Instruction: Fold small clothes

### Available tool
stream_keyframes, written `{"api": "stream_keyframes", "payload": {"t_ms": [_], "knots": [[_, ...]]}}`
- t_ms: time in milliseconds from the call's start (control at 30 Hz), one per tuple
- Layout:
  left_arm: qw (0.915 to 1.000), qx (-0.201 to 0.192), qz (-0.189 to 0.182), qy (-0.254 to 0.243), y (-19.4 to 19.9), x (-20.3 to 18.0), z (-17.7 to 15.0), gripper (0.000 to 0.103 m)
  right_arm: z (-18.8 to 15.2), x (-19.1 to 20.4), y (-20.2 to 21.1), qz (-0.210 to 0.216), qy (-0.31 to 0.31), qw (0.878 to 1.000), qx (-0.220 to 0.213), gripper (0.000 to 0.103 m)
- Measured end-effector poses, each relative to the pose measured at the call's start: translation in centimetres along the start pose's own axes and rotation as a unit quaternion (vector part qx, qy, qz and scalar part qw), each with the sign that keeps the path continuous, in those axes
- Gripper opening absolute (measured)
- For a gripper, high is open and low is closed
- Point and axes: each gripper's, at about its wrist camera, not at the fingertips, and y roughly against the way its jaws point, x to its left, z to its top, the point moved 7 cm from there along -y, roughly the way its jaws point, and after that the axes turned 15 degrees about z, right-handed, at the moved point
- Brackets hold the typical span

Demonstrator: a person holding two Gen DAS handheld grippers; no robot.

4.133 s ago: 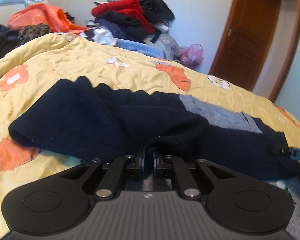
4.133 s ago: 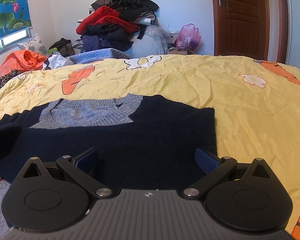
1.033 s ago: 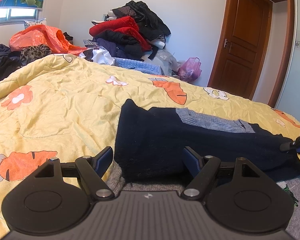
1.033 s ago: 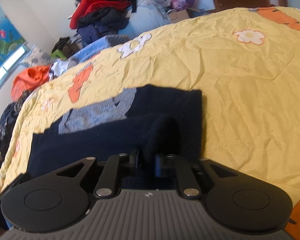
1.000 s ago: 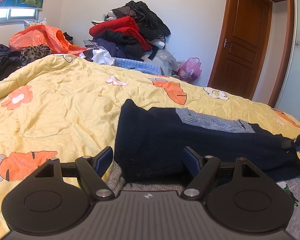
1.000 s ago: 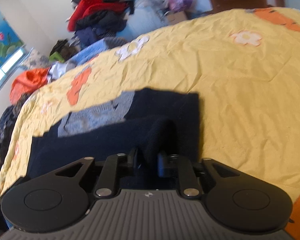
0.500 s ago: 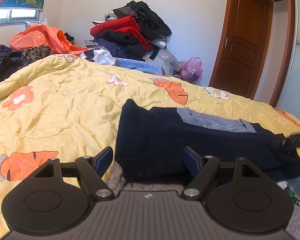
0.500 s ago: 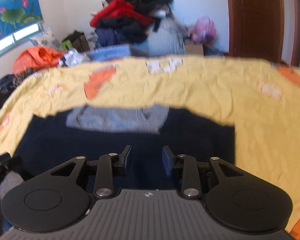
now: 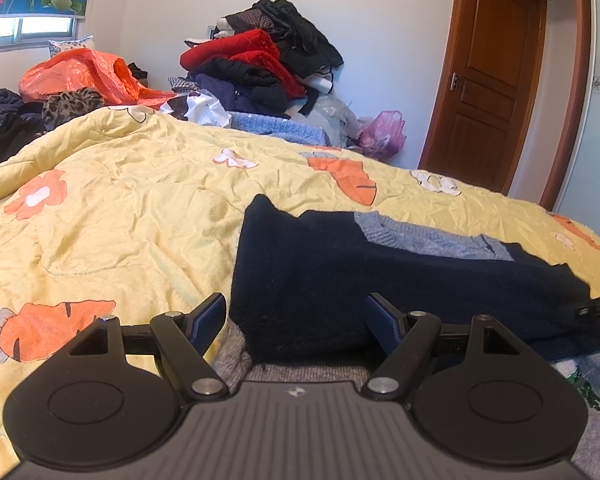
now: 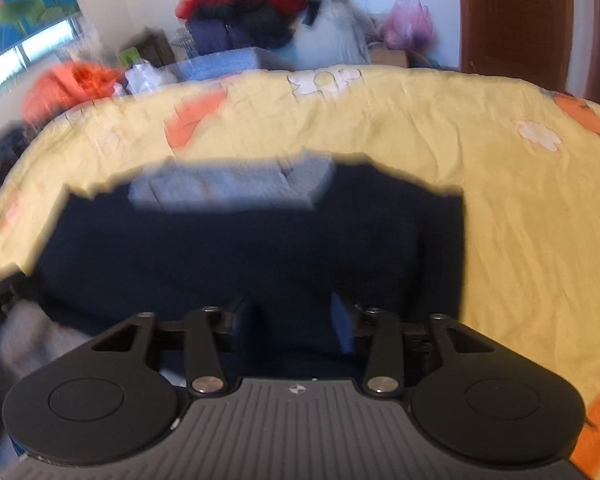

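Note:
A dark navy sweater [image 9: 380,280] with a grey-blue collar [image 9: 428,238] lies flat on the yellow quilt [image 9: 120,220], its sleeves folded in. My left gripper [image 9: 296,316] is open at the sweater's near left corner, and its pads do not press the cloth. In the blurred right wrist view the sweater [image 10: 240,256] fills the middle. My right gripper [image 10: 294,320] hovers at its near edge with the jaws opening, and nothing is pinched between them. One of its fingers [image 9: 598,306] shows at the right edge of the left wrist view.
A grey knit cloth [image 9: 236,360] lies under the sweater's near edge. Behind the bed are a heap of clothes [image 9: 260,68], an orange bag [image 9: 88,76] and a pink bag [image 9: 382,134]. A brown door [image 9: 488,92] stands at the right.
The right gripper let go of the folded sleeve, its jaws parted, and it rolled level and drew back. The sleeve now lies flat on the sweater. The left gripper stayed still.

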Motion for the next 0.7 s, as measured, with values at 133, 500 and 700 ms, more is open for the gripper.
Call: {"api": "stream_keyframes", "payload": {"t_ms": [133, 500, 700], "knots": [[0.9997, 0.018, 0.011, -0.009, -0.5, -0.2, -0.1, 0.077, -1.1, 1.9, 3.3, 0.033, -0.019, 0.999, -0.035, 0.045], [0.9979, 0.024, 0.000, -0.059, 1.4, -4.6, 1.9, 0.077, -1.2, 2.3, 4.7, 0.002, 0.007, 0.998, -0.070, 0.050], [0.9925, 0.047, 0.019, -0.111, -2.2, -7.7, 2.8, 0.077, 2.1, 1.2, 1.3, -0.030, 0.028, 0.997, -0.063, 0.052]]}}
